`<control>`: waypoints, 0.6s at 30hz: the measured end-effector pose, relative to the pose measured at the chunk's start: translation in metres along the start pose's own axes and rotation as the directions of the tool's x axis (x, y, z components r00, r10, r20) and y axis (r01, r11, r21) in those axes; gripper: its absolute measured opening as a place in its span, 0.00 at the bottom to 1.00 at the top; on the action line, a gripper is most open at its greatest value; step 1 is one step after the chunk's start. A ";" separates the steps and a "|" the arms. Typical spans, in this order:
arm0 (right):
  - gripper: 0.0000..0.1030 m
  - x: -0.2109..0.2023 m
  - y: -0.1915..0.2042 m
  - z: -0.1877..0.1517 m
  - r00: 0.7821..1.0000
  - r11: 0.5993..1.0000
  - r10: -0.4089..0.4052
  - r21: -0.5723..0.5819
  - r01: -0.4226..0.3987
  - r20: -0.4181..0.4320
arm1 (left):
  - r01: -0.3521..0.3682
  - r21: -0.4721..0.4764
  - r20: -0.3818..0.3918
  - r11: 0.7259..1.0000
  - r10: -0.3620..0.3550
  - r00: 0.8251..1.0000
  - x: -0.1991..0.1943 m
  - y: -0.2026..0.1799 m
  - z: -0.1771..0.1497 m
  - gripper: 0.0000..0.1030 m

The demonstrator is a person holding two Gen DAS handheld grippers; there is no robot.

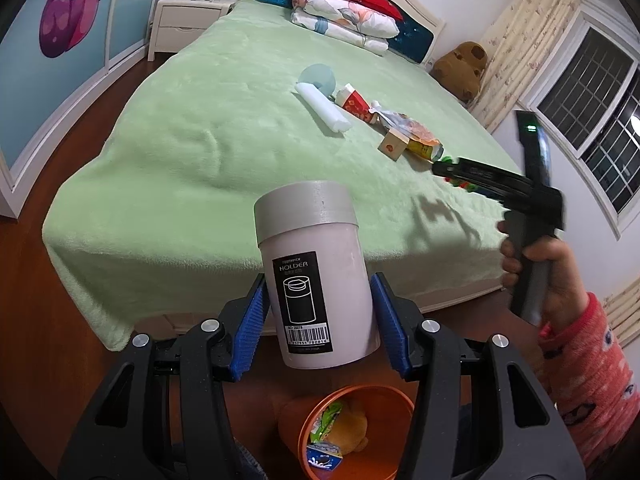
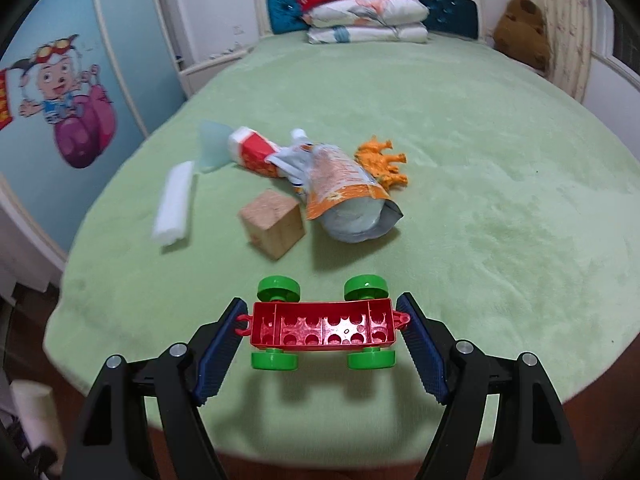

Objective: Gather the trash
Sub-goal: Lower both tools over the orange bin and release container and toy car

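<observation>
Green bed [image 2: 460, 160] carries the trash pile mid-mattress: snack bag [image 2: 344, 196], carton [image 2: 256, 152], foam strip [image 2: 174, 204]. Orange bin [image 1: 356, 432] sits on the floor right under the left gripper [image 1: 320, 320], whose jaws pinch the upright toothpick holder [image 1: 316, 272]. Right gripper [image 2: 320, 340] is nearer the pile; its jaws clamp the red toy car [image 2: 322, 326] end to end, long axis running straight across them, so that grip is occupied.

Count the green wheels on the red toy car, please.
4. On the red toy car, two green wheels sit on the far side and two on the near side; none seem hidden.
</observation>
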State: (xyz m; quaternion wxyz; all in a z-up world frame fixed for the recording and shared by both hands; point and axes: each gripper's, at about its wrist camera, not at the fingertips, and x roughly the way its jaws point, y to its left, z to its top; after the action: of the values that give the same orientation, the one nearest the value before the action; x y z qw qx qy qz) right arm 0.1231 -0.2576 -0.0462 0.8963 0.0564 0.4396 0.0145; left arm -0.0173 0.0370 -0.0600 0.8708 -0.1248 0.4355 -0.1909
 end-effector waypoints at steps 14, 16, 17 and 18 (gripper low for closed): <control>0.73 -0.097 -0.017 -0.117 0.983 0.983 0.176 -0.040 -0.178 -0.049 | 0.018 0.121 -0.137 0.992 -0.001 0.991 0.035 -0.037 -0.036 0.49; 0.73 -0.099 -0.019 -0.137 0.982 0.984 0.173 -0.031 -0.176 -0.078 | 0.026 0.135 -0.169 0.991 -0.003 0.986 0.044 -0.042 -0.046 0.49; 0.73 -0.097 -0.021 -0.150 0.980 0.984 0.172 -0.025 -0.175 -0.101 | 0.030 0.138 -0.186 0.990 -0.004 0.983 0.048 -0.044 -0.051 0.49; 0.73 -0.097 -0.024 -0.159 0.978 0.984 0.173 -0.019 -0.176 -0.117 | 0.032 0.137 -0.205 0.990 -0.004 0.979 0.054 -0.045 -0.057 0.49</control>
State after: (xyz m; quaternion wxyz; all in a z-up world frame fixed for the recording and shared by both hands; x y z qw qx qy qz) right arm -0.0630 -0.2743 -0.0692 0.8655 0.0806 0.4836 0.1030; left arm -0.0437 -0.0304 -0.1144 0.8264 -0.0474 0.5069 -0.2405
